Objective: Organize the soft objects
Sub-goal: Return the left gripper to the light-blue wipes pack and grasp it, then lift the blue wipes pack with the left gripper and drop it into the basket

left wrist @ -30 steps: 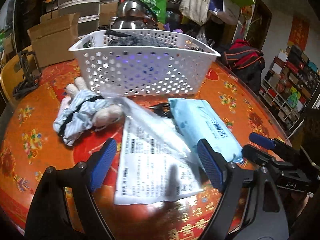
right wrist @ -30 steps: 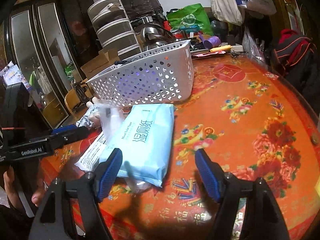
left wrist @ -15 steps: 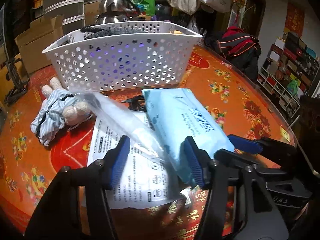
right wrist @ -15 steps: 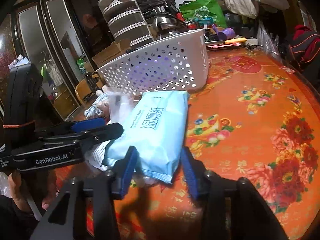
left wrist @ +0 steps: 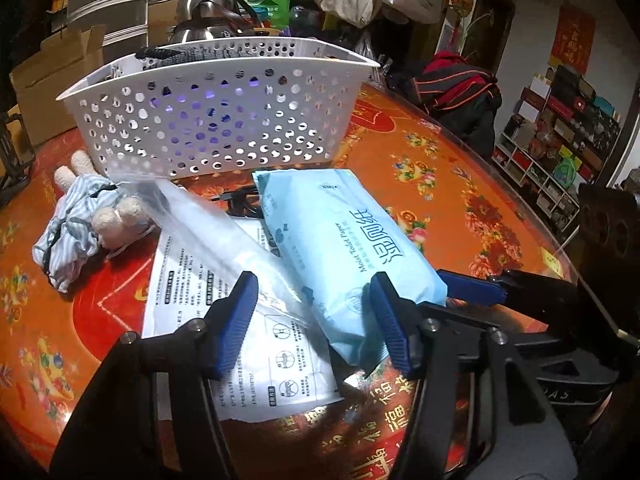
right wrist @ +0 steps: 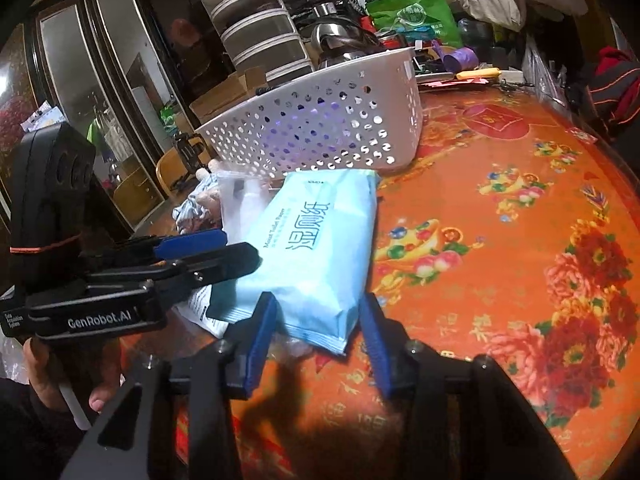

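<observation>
The right gripper [right wrist: 318, 328] straddles the near end of the pale blue wet-wipe pack [right wrist: 316, 256], its blue pads [right wrist: 260, 332] on either side of the pack's corner; whether they already pinch the wrapper or only bracket it cannot be told. The left gripper [left wrist: 316, 320] has its jaws apart, one pad over the clear plastic bag [left wrist: 208, 224] and the other against the pack's near left edge, with nothing clamped between them. In the right wrist view the left gripper [right wrist: 216, 256] reaches in from the left and its fingertips touch the pack's side.

The wet-wipe pack [left wrist: 340, 248] lies flat on the orange floral table [left wrist: 460, 200], partly over a white printed sheet [left wrist: 256, 344] and the clear bag. To the far left of it rests a small plush toy in striped blue cloth [left wrist: 84, 224]. Just beyond the pack stands the white perforated basket [left wrist: 216, 120], with dark fabric [left wrist: 180, 56] showing above its rim. Behind the basket are a steel kettle [left wrist: 208, 12] and cardboard boxes [left wrist: 48, 80].
</observation>
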Available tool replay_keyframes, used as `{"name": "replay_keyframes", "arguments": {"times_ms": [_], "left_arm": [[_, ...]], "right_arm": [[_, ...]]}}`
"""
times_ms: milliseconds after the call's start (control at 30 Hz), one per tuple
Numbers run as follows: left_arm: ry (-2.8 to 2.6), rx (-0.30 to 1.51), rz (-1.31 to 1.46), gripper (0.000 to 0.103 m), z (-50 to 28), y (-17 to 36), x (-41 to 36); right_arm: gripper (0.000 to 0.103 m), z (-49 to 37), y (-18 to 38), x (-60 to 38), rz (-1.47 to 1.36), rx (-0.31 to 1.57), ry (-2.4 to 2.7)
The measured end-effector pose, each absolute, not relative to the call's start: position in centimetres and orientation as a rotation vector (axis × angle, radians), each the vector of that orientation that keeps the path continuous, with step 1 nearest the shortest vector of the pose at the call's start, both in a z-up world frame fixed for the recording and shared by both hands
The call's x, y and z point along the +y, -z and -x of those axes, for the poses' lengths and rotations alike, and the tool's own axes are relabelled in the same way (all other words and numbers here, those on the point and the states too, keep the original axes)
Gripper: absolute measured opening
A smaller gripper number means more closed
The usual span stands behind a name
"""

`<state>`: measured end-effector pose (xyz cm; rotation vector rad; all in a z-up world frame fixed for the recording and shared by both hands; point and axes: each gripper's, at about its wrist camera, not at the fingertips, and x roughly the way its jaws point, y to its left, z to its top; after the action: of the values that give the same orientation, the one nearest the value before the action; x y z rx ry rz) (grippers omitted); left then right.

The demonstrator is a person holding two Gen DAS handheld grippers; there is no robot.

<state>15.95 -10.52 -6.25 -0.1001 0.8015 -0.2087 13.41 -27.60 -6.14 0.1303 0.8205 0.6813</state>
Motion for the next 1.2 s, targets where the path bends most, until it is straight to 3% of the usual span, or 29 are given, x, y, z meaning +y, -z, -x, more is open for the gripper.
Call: {"name": "replay_keyframes", "arguments": {"times_ms": [233, 300, 400, 667, 1200], "left_arm": [[0.276, 0.843, 0.112, 0.057, -16.9, 7.3, -11.3], [0.288, 0.849, 0.125, 0.044, -17.1, 7.4, -11.3], [0.327, 0.86, 0.165, 0.039, -17.3, 7.7, -11.0], [0.338, 0.808, 0.155, 0.036, -16.5, 7.4, -10.8], [0.335, 0.688, 0.192, 0.029, -14.3, 3.2, -7.0]], "right_arm": [[0.042, -13.6, 6.2, -26.9, -0.087, 0.84, -0.688], [0.04, -13.7, 6.3, -26.7, -0.084, 0.844, -0.691], [0.036, -13.8, 6.2, -26.3, -0.066, 0.843, -0.691], [0.021, -12.7, 5.2, -24.1, 0.008, 0.795, -0.684], [0.018, -11.6, 1.2, -21.1, 0.055, 0.684, -0.691]]}}
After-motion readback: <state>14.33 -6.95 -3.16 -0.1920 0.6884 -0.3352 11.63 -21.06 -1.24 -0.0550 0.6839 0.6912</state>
